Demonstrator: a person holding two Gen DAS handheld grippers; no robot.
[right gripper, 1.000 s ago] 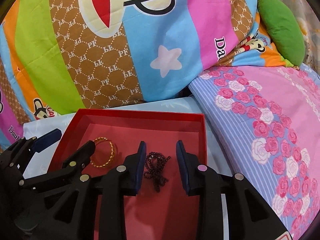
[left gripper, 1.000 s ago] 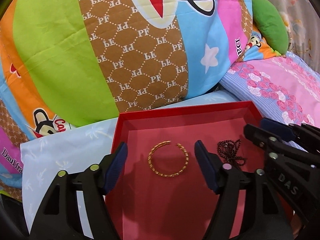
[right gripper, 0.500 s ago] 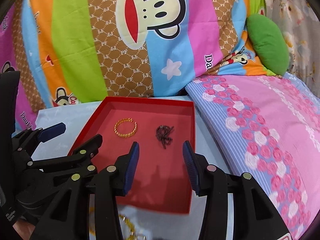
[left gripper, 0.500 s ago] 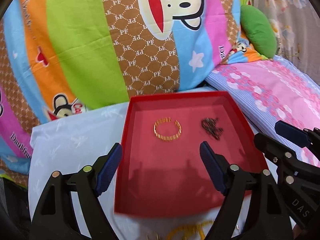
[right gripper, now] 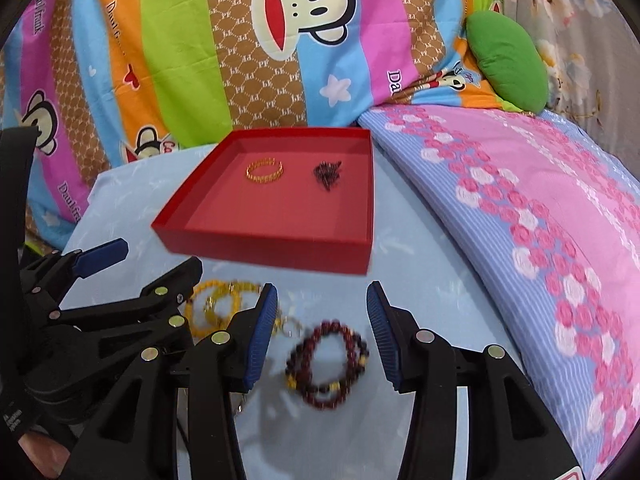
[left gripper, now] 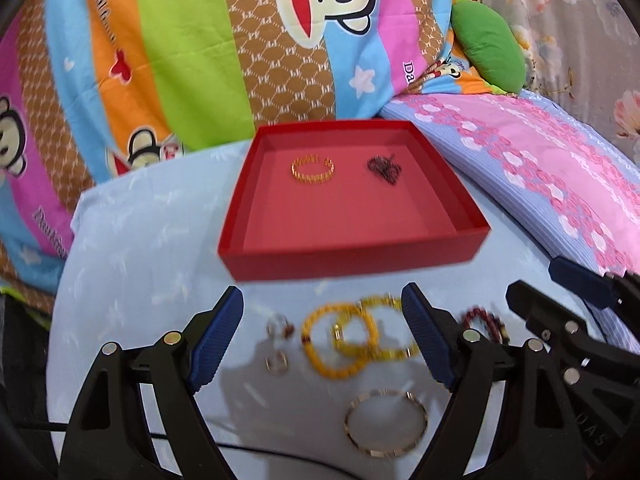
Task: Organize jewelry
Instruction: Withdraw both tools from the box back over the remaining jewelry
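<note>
A red box sits on a light blue cloth and holds a gold bangle and a dark chain. In front of it lie yellow bead bracelets, a thin gold bangle, small rings and a dark red bead bracelet. My left gripper hangs open above the yellow bracelets, with nothing held. My right gripper is open over the dark red bracelet, its pads clear of it. In the right wrist view the red box lies beyond both grippers.
A large striped cartoon-print pillow rises right behind the box. A pink and blue flowered blanket slopes along the right side, with a green cushion at the back. The left gripper is close beside my right one.
Both grippers have drawn back from inside the red box toward the near side, leaving the gold bangle and dark chain there. Loose jewelry on the cloth came into view. Both jaws widened.
</note>
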